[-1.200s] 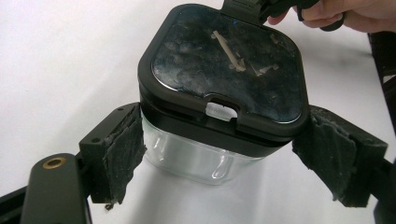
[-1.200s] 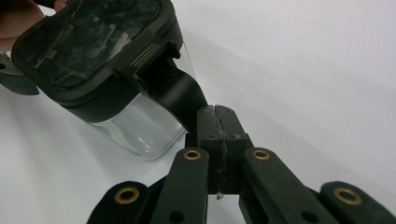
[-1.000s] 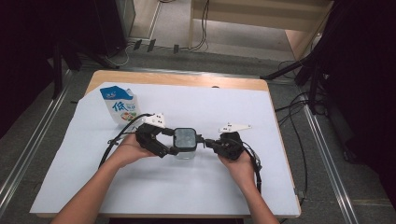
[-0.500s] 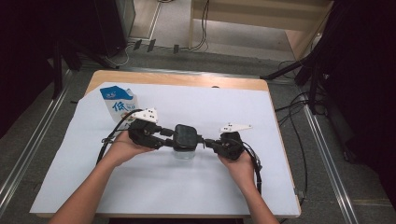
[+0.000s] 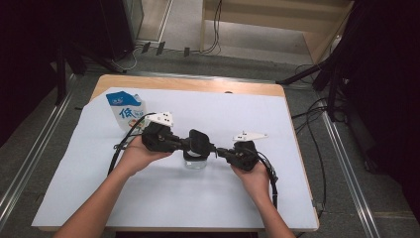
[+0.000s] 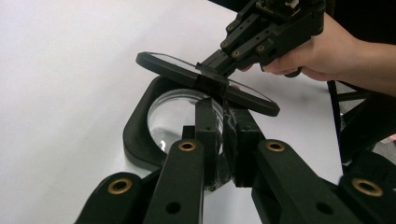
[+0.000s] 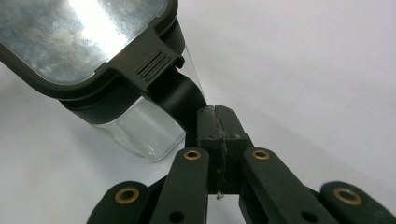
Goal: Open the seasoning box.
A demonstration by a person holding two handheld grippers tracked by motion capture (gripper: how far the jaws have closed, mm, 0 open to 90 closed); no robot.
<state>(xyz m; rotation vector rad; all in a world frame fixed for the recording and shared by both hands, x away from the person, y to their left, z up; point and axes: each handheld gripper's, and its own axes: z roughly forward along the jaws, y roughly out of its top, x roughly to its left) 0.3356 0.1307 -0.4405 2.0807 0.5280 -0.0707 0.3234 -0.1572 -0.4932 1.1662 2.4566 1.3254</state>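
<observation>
A wooden surface [image 5: 198, 85] under a white sheet [image 5: 163, 198]; grey floor [image 5: 29, 148] around, cables [image 5: 215, 29] at twelve o'clock.

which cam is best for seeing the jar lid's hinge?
The right gripper view: the black hinge strap runs from the raised lid down beside the glass jar, close and sharp. The left gripper view shows the lid edge-on, hinge hidden. The high view shows the lid small.
</observation>
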